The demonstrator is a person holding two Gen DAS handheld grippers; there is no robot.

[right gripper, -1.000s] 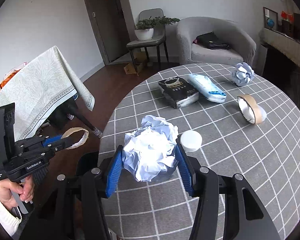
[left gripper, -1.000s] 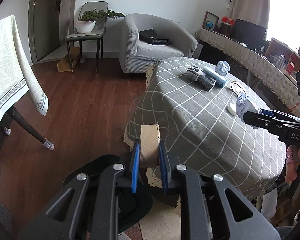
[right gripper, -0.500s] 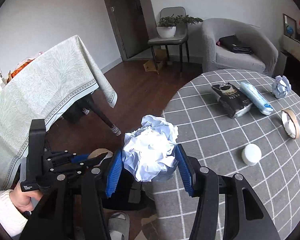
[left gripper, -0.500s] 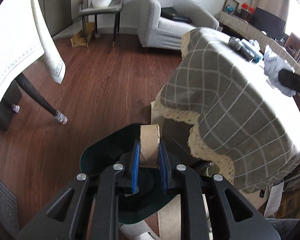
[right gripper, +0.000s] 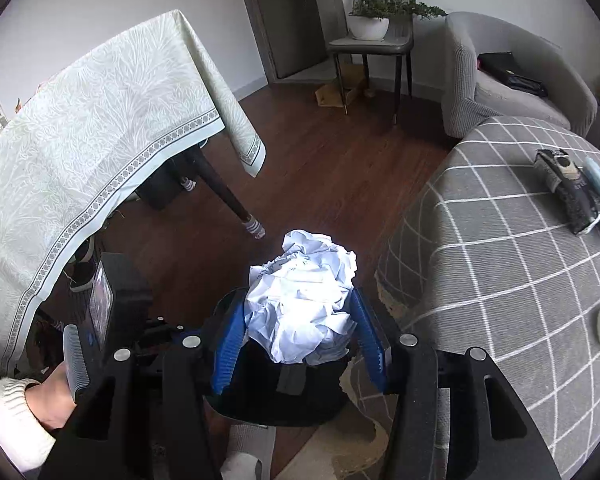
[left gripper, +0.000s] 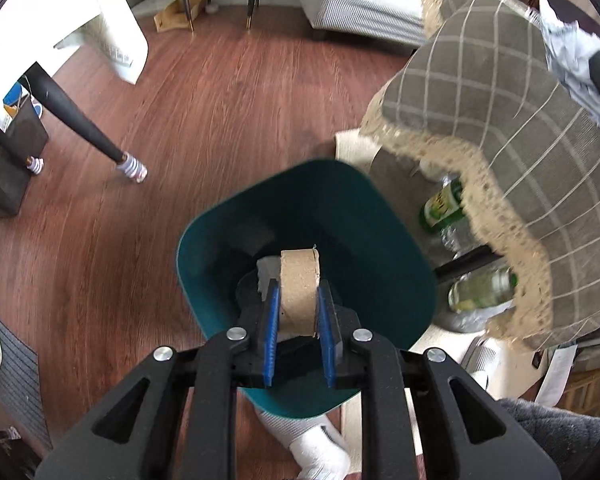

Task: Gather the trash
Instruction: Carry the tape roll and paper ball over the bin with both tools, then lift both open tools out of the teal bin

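Now | left gripper [left gripper: 298,300] clamps stiff, light brown cardboard ring [left gripper: 299,289] by its flat rims over teal plastic bin [left gripper: 380,232] | right gripper [right gripper: 300,340] squeezes soft crumpled white paper ball [right gripper: 302,300] across its middle

Wood floor [left gripper: 228,92], grey armchair [right gripper: 500,92], draped tables [right gripper: 100,128]

Daylight, glare upper left; right wrist view dimmer; fisheye-bent edges, slight blur.

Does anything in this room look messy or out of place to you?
Yes. Bottles lie jumbled on the floor under the checked tablecloth, beside the teal bin rather than in it. A flattened cardboard box also sits on the floor under the chair.
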